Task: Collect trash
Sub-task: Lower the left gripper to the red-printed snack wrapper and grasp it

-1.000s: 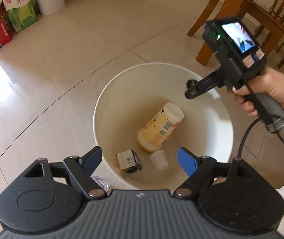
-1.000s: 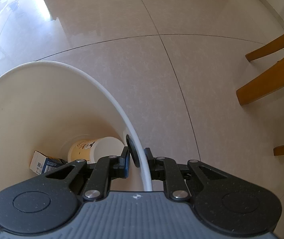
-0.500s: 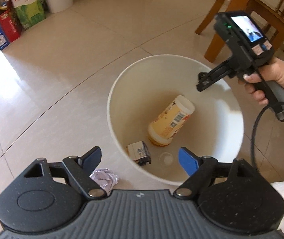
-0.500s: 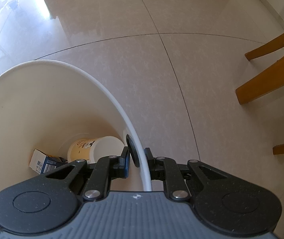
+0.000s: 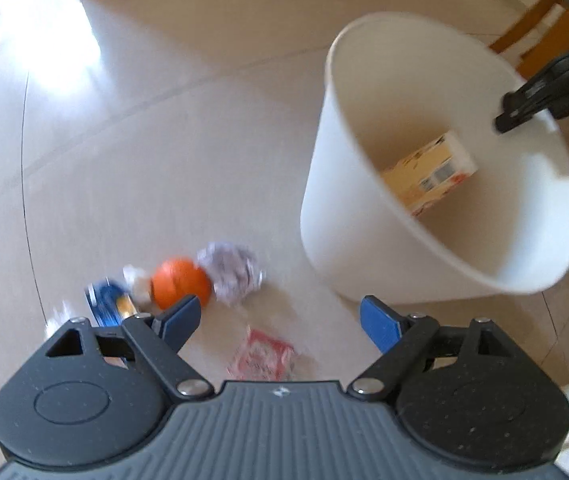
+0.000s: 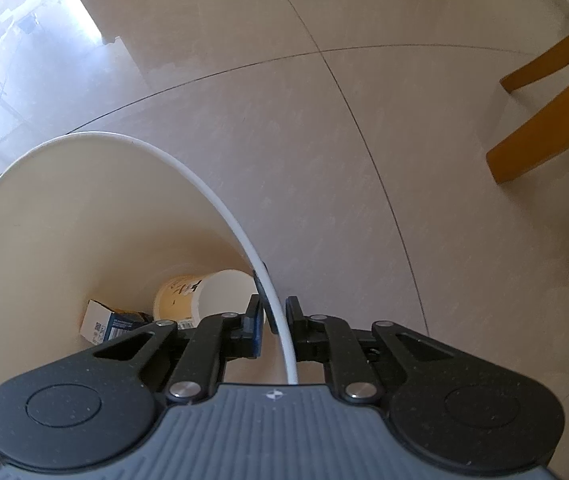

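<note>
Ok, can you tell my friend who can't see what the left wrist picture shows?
The open left gripper hangs over floor litter: an orange ball, crumpled paper and a red wrapper. Beside them stands a white bin, its rim pinched by the right gripper.

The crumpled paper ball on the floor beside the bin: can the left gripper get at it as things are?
Probably yes. The left gripper is open and empty, the crumpled paper ball lies on bare floor just ahead, clear of the white bin. Only the orange ball touching it crowds one side.
</note>
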Available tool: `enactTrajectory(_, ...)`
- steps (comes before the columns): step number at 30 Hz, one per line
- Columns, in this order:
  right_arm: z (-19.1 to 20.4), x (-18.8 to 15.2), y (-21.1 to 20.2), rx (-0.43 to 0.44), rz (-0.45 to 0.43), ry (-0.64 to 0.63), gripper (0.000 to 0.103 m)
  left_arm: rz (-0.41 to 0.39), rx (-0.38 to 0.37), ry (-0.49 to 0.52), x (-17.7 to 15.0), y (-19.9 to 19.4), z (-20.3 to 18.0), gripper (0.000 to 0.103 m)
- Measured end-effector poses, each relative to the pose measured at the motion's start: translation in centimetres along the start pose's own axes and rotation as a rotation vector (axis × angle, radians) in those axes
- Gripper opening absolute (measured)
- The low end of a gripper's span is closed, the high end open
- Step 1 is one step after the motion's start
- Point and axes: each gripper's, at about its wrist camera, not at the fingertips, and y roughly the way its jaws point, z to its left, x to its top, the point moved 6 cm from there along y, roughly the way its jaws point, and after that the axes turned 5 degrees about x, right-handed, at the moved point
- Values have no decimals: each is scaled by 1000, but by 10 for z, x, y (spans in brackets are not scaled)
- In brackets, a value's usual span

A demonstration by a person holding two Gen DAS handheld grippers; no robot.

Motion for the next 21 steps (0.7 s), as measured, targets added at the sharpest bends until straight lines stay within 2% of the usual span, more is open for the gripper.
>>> enactTrajectory(6,-9,5,-2,45,3,42,14,38,-4,-79,-35,28,4,87)
enactTrajectory(10,-12,7,-5,50,-6,41,14,52,93,-27,-60,52,3,86)
enactTrajectory(15,-8,5,-5,26,-22,15,15,61,109,57,-74,76,-3,87)
enactTrajectory(18,-3,3,-6,3,-40,-19,16,48,101,72,-83,89,-6,87)
enactTrajectory(21,4,1,-7,-30,-57,-67,17,76,122,105,-98,107,-7,87)
